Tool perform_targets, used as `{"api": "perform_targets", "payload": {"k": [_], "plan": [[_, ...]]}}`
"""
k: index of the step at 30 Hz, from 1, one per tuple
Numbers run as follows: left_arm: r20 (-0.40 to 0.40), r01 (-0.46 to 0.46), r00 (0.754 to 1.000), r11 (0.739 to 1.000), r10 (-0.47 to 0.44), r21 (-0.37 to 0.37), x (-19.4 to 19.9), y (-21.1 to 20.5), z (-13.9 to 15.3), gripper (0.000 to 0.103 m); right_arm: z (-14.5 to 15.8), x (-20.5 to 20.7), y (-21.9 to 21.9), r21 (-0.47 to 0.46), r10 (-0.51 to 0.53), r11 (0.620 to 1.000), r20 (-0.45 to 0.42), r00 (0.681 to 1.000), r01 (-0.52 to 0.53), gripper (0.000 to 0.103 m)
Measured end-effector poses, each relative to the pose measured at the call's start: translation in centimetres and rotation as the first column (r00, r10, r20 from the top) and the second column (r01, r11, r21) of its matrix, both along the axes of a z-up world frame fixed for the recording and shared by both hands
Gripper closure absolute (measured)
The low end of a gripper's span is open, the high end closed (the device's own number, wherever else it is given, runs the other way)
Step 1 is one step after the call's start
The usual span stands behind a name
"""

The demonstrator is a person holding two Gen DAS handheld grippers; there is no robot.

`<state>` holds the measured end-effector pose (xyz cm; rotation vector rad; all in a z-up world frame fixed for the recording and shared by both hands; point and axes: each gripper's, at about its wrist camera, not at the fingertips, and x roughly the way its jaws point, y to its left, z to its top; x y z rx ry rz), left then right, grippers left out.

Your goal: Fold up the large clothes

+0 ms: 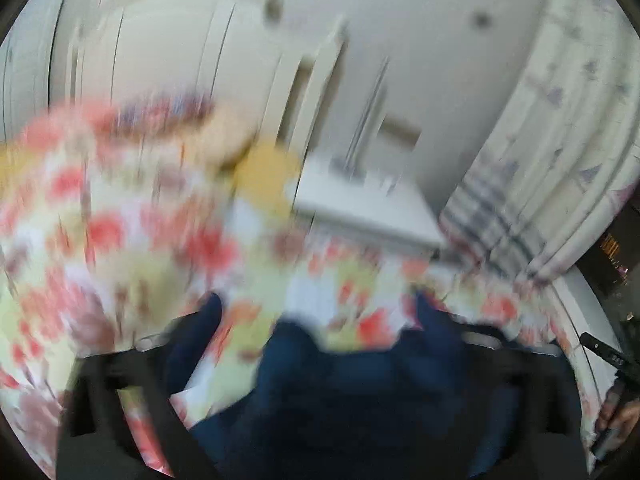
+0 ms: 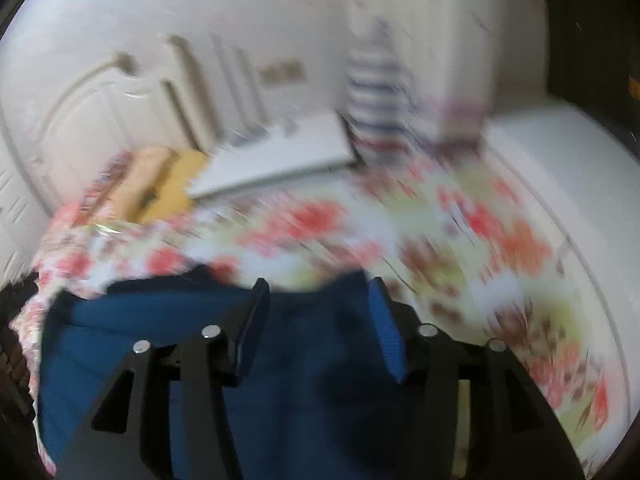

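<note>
A dark blue garment (image 1: 340, 392) lies on a floral bedsheet (image 1: 120, 240), low in the blurred left wrist view. My left gripper (image 1: 318, 312) hangs over it with its two fingers spread wide and nothing pinched between them. In the right wrist view the same blue garment (image 2: 312, 400) covers the near-left part of the floral bedsheet (image 2: 480, 220). My right gripper (image 2: 320, 308) is open, its blue pads apart above the cloth and not pressing on it. Both pictures are smeared by motion.
A white bedside table (image 1: 368, 208) (image 2: 280, 156) stands past the bed, with yellow pillows (image 1: 268, 176) (image 2: 176, 184) beside it. A patterned curtain (image 1: 560, 140) hangs on the right. A person's hand (image 1: 616, 420) shows at the far right edge.
</note>
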<state>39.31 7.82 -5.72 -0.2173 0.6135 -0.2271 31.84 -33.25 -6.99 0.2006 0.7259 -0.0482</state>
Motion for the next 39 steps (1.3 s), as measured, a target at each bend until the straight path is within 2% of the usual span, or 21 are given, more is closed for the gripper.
{"api": "perform_targets", "payload": {"k": [2,4,5,6,7,9,10,11,13,16,22,28,31,32,33,35,36,38,39], "plan": [[-0.006,0.092,0.996,0.988,-0.092,0.122,-0.4,-5.5,1.3,0.007,0.6,1.1,3.9,-0.031,0.097,0.995,0.004,0.995,-0.097,0.051],[-0.041,0.131,0.991,0.957,-0.124,0.259,-0.3,-10.2,0.4,0.007,-0.6,2.8,8.8,-0.132,0.187,0.972,-0.049,0.981,-0.192,0.052],[-0.064,0.146,0.989,0.942,-0.132,0.303,-0.1,-11.8,-0.3,0.007,-1.2,3.4,10.2,-0.161,0.202,0.964,-0.074,0.977,-0.212,0.054],[-0.101,0.162,0.986,0.925,-0.136,0.342,0.4,-13.5,-1.7,0.007,-2.3,4.1,11.5,-0.182,0.216,0.955,-0.112,0.970,-0.233,0.056],[-0.132,0.169,0.983,0.916,-0.129,0.365,0.8,-14.5,-3.1,0.007,-3.3,4.7,12.2,-0.185,0.222,0.951,-0.145,0.964,-0.247,0.063],[-0.218,0.208,0.967,0.895,-0.129,0.395,1.8,-15.6,-6.2,0.007,-5.8,5.7,12.6,-0.189,0.213,0.949,-0.208,0.955,-0.253,0.063],[-0.275,0.232,0.953,0.890,-0.128,0.392,2.4,-15.7,-7.9,0.006,-6.7,5.9,12.3,-0.161,0.215,0.954,-0.223,0.951,-0.254,0.063],[-0.298,0.237,0.946,0.893,-0.123,0.384,2.7,-15.5,-8.8,0.005,-7.1,5.9,12.3,-0.144,0.216,0.957,-0.226,0.950,-0.252,0.062],[-0.294,0.227,0.948,0.902,-0.119,0.367,2.8,-15.1,-9.4,0.005,-7.6,5.9,12.3,-0.133,0.217,0.959,-0.217,0.952,-0.249,0.061],[-0.278,0.217,0.954,0.903,-0.115,0.370,2.6,-14.9,-9.9,0.004,-8.1,5.4,13.0,-0.168,0.213,0.954,-0.198,0.957,-0.247,0.059],[-0.249,0.200,0.962,0.906,-0.109,0.373,2.1,-15.1,-10.0,0.004,-8.7,5.5,12.7,-0.150,0.214,0.959,-0.173,0.961,-0.241,0.059],[-0.253,0.201,0.961,0.909,-0.110,0.366,2.7,-15.4,-10.1,0.004,-8.8,5.3,13.3,-0.201,0.204,0.950,-0.174,0.963,-0.237,0.057],[-0.280,0.226,0.951,0.910,-0.129,0.349,2.9,-14.5,-8.9,0.004,-8.1,5.4,12.7,-0.165,0.237,0.948,-0.205,0.949,-0.273,0.050],[-0.268,0.215,0.956,0.914,-0.123,0.345,2.6,-14.0,-8.0,0.004,-7.3,5.1,12.3,-0.180,0.229,0.946,-0.220,0.948,-0.270,0.049],[-0.219,0.191,0.968,0.932,-0.125,0.310,1.9,-12.4,-6.2,0.004,-6.1,4.3,11.4,-0.193,0.208,0.950,-0.195,0.958,-0.246,0.048],[-0.154,0.150,0.982,0.950,-0.110,0.273,1.1,-10.2,-4.5,0.004,-4.3,3.0,8.9,-0.180,0.181,0.963,-0.123,0.976,-0.202,0.034],[-0.135,0.105,0.988,0.954,-0.069,0.280,1.1,-8.5,-4.1,0.004,-3.9,2.8,7.4,-0.180,0.146,0.970,-0.111,0.983,-0.165,0.032],[-0.160,0.060,0.987,0.954,-0.012,0.295,1.9,-6.3,-4.9,0.004,-4.7,3.0,3.9,-0.172,0.059,0.982,-0.148,0.987,-0.084,0.032],[-0.199,0.059,0.980,0.957,-0.002,0.285,2.5,-5.1,-6.1,0.004,-5.8,3.1,2.3,-0.149,0.030,0.987,-0.172,0.985,-0.057,0.032]]}}
